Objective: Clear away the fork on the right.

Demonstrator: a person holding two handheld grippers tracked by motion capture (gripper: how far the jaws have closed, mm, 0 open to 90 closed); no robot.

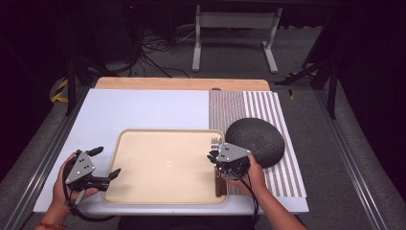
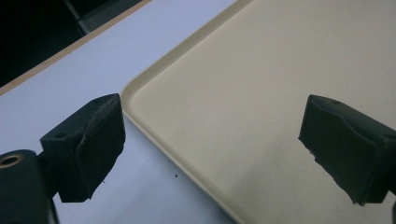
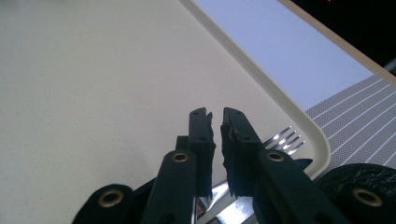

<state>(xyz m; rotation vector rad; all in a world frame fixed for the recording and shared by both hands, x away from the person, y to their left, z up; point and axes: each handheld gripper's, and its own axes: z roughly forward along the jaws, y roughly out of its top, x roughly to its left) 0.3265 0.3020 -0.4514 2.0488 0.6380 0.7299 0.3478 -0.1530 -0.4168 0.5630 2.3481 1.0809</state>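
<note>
Hovering over the fork (image 1: 218, 163) at the tray's (image 1: 163, 191) three o'clock rim, right gripper (image 3: 217, 122) fingers barely parted, empty; left gripper (image 2: 210, 140) fingers wide, empty.

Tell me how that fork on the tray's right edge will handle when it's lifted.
The fork looks stiff: metal tines, wooden-looking handle. The shiny tines suggest it may slip in the pads. Lying flat and thin on the tray rim beside the right hand-held gripper, it probably won't roll, but pinching under it could be awkward.
</note>
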